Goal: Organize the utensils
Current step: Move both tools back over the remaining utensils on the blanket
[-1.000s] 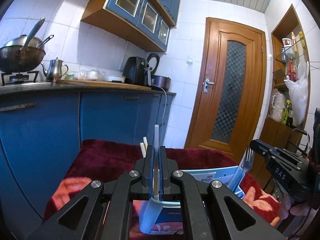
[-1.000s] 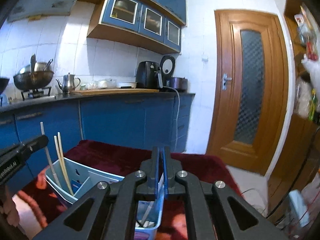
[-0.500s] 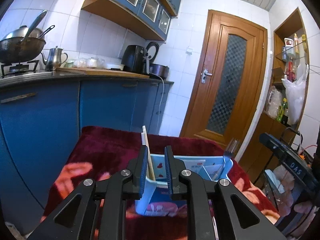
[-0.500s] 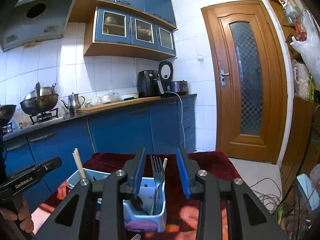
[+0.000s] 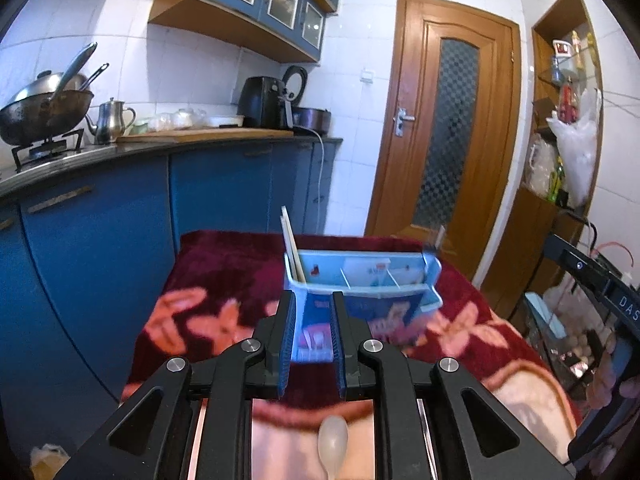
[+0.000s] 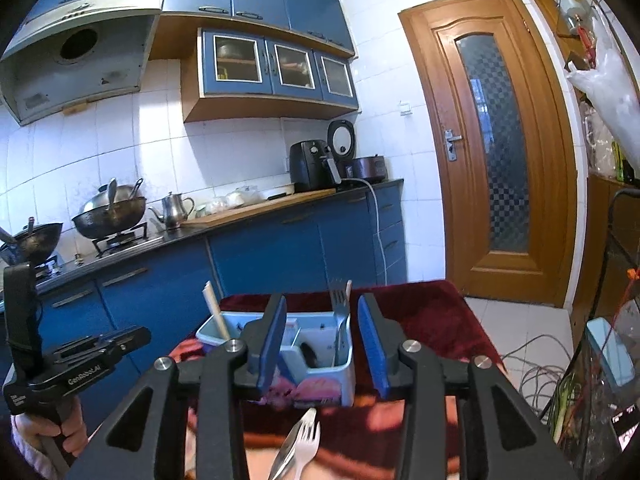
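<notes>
Both grippers now pulled back from caddy [image 6: 316, 356]; jaws just been opening, nothing between them. 1 s ago each was pinched on utensil over caddy.

Caddy: on red blanket [image 5: 224, 272], at 12 o'clock of both cameras.
Chopsticks [image 5: 291, 240]: left end compartment, near upright, tips up.
Fork [image 6: 339, 320]: right end compartment, upright, tines up.
Left gripper [image 5: 314, 336]: narrowly parted, empty.
Right gripper [image 6: 322, 344]: wider apart, empty.

Step, judged: drop-off done, retreat.
Next: fetch loose spoon [image 5: 332, 440] and fork pair [image 6: 300, 444] lying at 6 o'clock, long axes toward caddy; needs downward reach, pinch across handle.
</notes>
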`<state>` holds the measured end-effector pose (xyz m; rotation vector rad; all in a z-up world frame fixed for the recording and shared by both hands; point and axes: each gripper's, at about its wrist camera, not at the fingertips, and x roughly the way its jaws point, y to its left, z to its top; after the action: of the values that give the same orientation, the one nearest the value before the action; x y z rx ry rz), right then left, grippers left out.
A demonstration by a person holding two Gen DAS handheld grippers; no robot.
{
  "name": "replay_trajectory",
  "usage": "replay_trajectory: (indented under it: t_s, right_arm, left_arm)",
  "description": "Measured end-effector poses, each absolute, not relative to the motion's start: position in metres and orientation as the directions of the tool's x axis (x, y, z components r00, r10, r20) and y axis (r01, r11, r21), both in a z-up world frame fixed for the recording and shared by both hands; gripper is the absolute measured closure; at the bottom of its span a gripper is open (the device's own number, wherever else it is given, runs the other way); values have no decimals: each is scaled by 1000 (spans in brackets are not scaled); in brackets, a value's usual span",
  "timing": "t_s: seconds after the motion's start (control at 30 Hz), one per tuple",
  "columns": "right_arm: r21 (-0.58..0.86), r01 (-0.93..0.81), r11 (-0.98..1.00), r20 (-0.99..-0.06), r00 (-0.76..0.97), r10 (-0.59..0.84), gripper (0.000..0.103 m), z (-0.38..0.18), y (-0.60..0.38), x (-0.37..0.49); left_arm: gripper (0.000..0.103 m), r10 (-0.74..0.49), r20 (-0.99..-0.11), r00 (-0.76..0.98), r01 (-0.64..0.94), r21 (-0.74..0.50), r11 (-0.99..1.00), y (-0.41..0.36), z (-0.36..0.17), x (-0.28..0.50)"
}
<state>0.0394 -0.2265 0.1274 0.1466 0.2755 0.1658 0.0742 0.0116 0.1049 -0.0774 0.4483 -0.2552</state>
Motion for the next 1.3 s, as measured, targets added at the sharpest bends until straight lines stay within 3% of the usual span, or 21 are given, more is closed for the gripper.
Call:
replay_trajectory:
  t_s: [0.17,0.47,0.9,1.07,1.3]
  right_arm:
    - [185,-155,971,-284,937,203,57,115,-226,20]
    - [210,-137,968,-345,916,205,56,91,-231,-3]
    - [234,-125,964,-401,891,212,56,67,-236,-26]
    - [236,-117,965,-415,885,209,56,61,-239,-31]
    - [243,-115,963,-420,883,211,55,58,-242,-33]
  left_arm:
    - [85,-271,-473,838,248,-111,962,7,93,57]
    - [85,-282,-567,774,271,-105,957,-1,59,34]
    - [85,-330,-630,703,358,-87,930,-25,33,2]
    - [73,-354,-649,673,404,-78,912,-36,24,-5]
    - [70,-342,-692,636,460,-16,888,-55,10,-9]
